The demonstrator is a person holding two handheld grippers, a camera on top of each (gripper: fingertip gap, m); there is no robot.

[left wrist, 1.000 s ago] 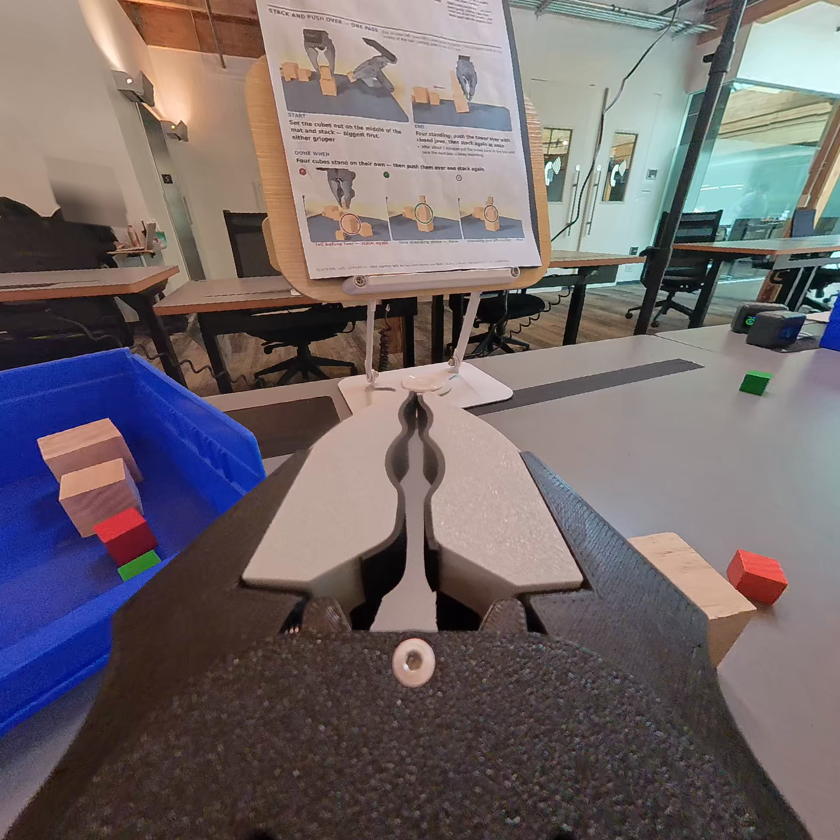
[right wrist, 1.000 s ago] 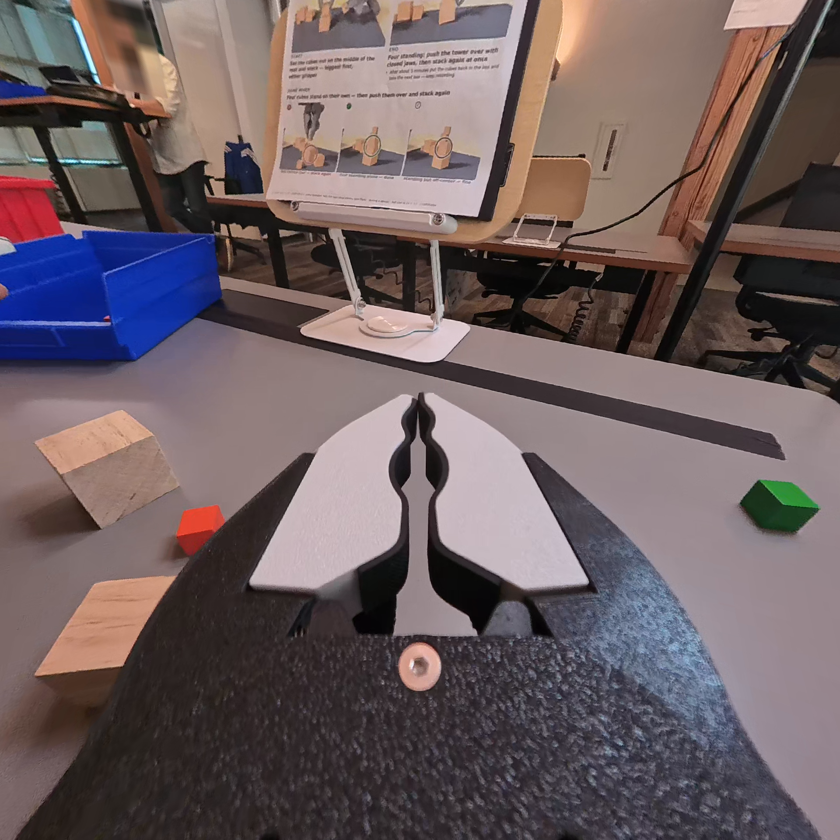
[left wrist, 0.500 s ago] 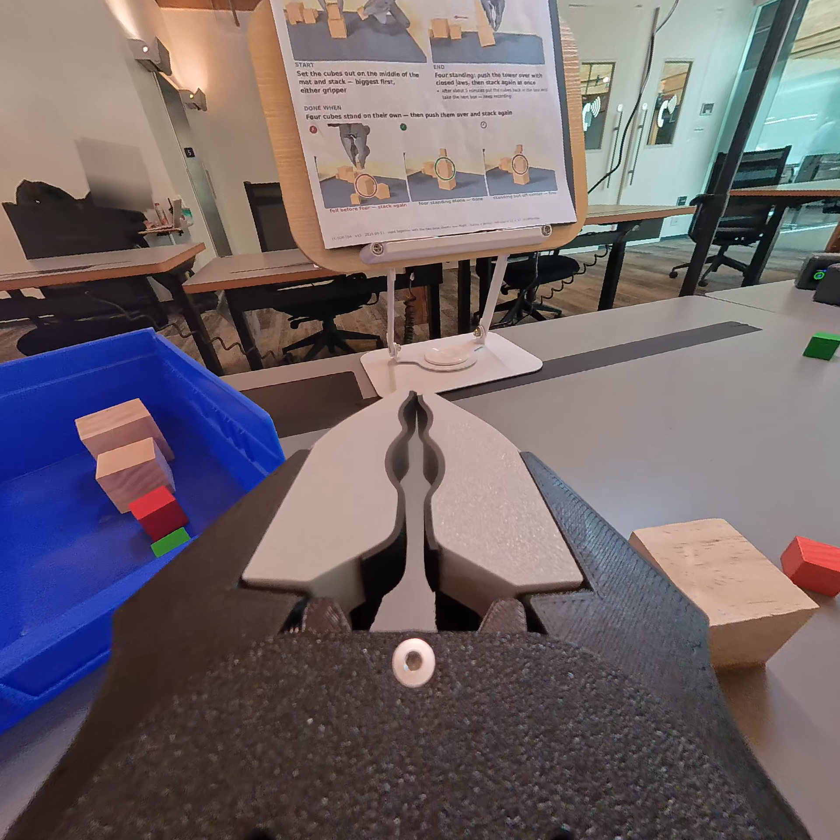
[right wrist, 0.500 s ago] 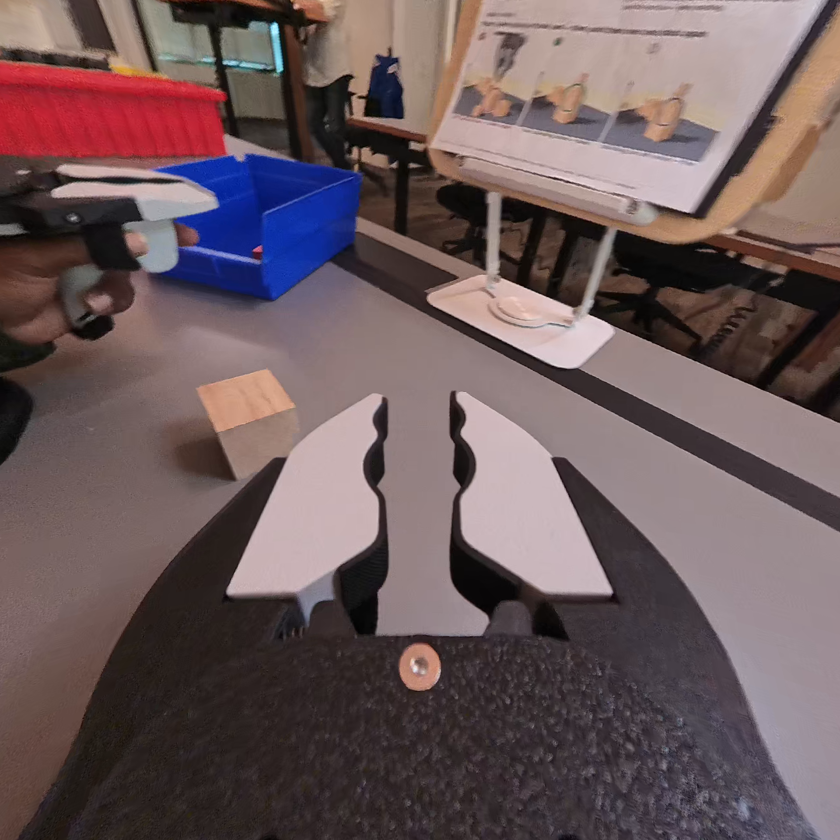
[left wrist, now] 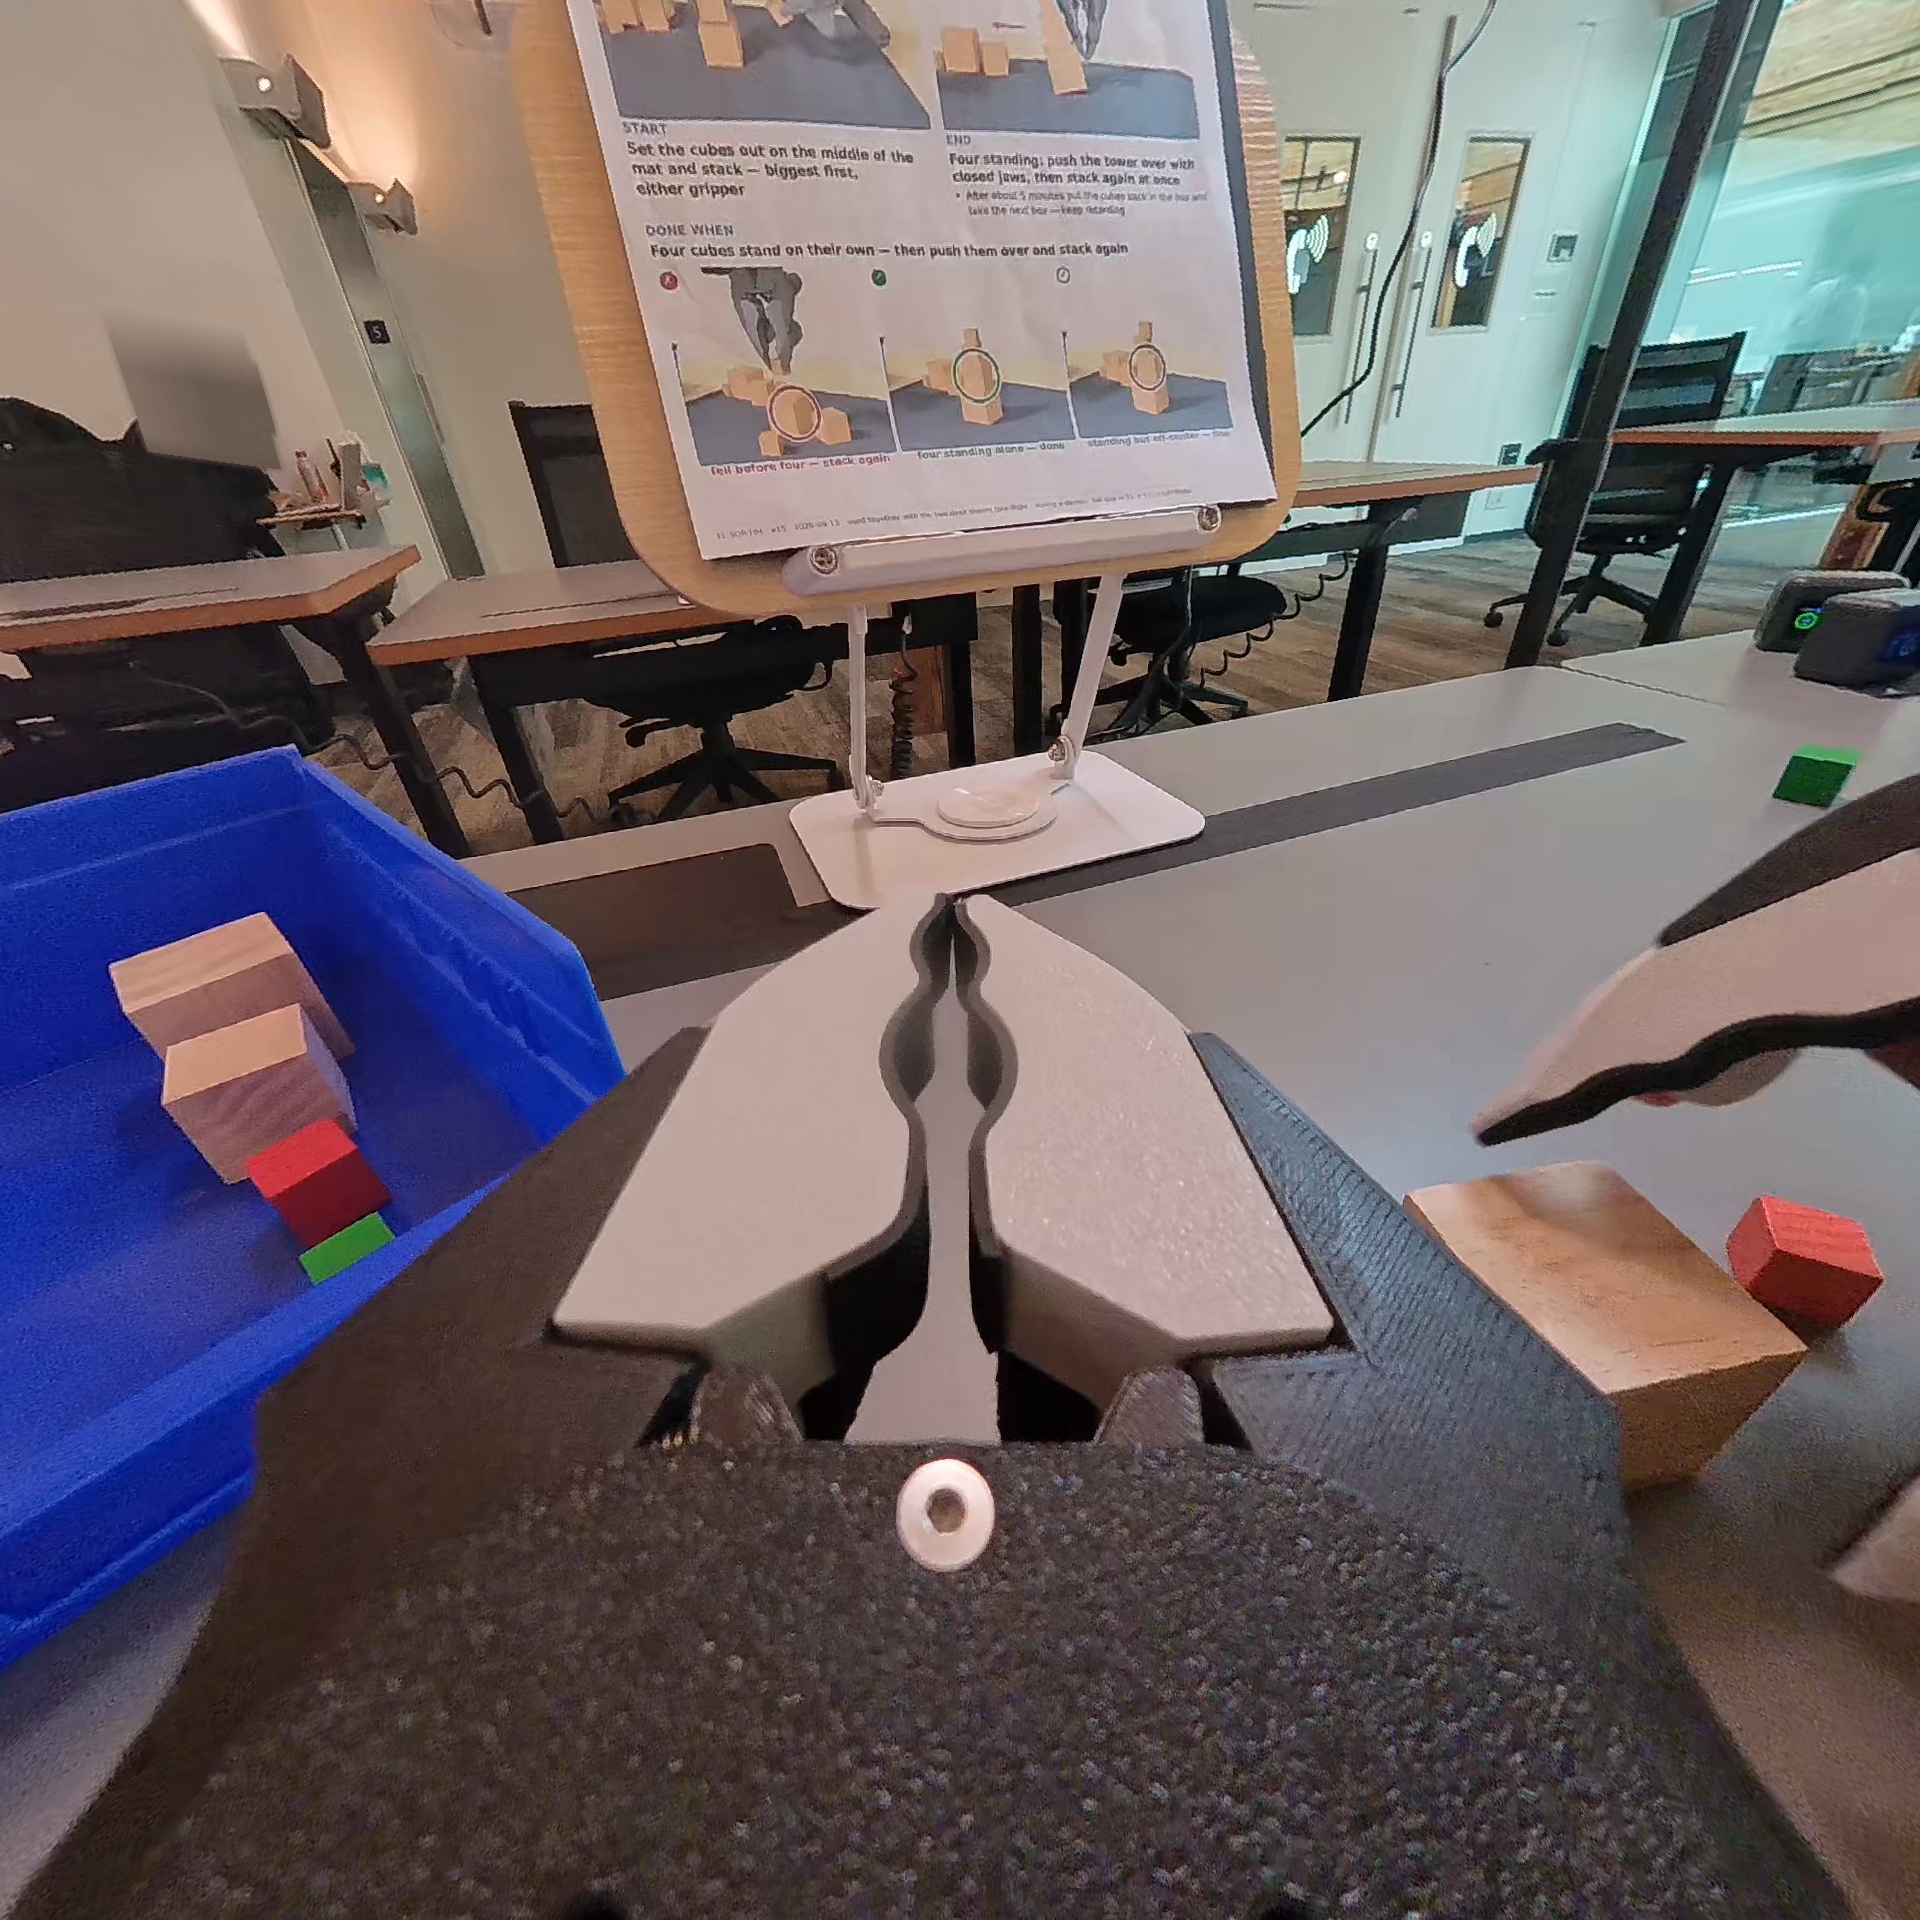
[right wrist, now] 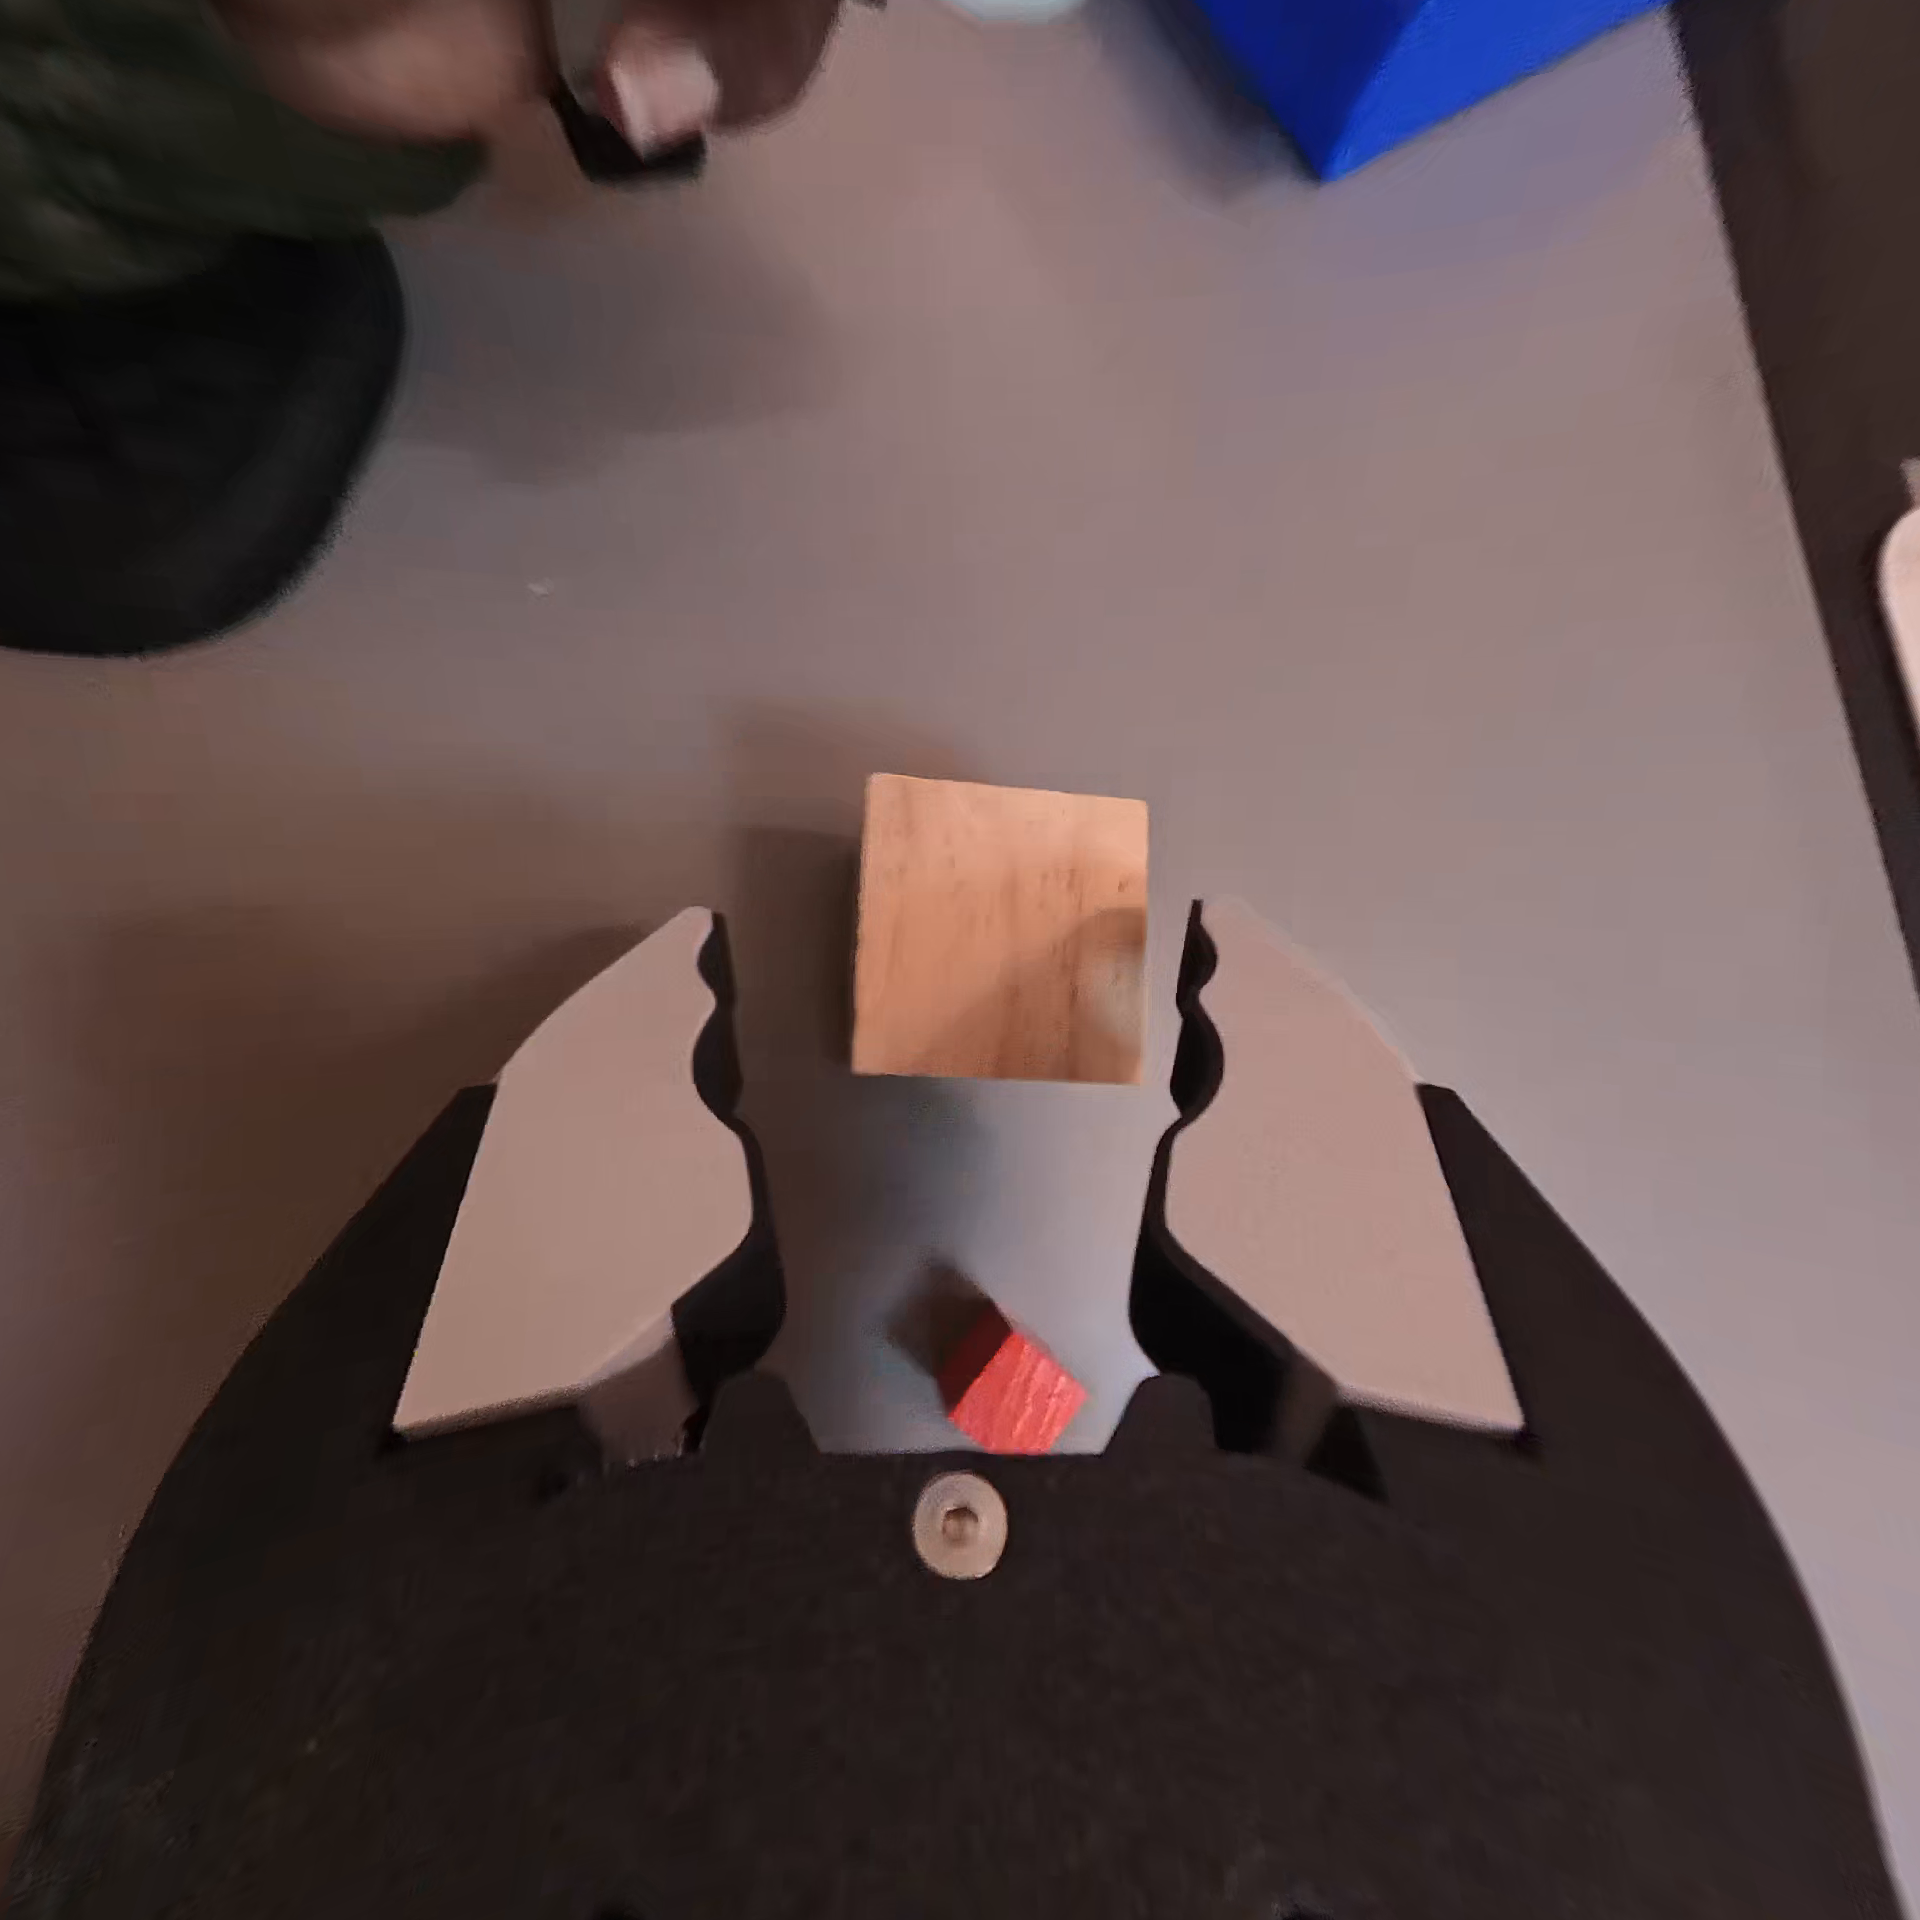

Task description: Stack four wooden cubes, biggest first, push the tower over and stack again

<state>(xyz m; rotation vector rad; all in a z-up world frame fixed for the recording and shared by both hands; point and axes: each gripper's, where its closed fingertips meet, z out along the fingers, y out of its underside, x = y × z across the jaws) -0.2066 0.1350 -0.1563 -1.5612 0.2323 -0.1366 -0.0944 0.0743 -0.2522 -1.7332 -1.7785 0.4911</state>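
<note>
We see the wooden cube [right wrist: 1003,925] on the grey tabletop [right wrist: 1351,623], between the spread fingers [right wrist: 613,1122] of the right gripper [right wrist: 956,914], with a gap on each side. A red cube [right wrist: 1013,1387] lies just beside it, nearer the gripper's body. The left gripper [left wrist: 951,914], fingers together on nothing, hovers beside a blue bin [left wrist: 447,966] holding more cubes. A green cube [left wrist: 1813,774] sits toward the far edge. A second ago the right fingers were together and level; now they point down over the cube.
</note>
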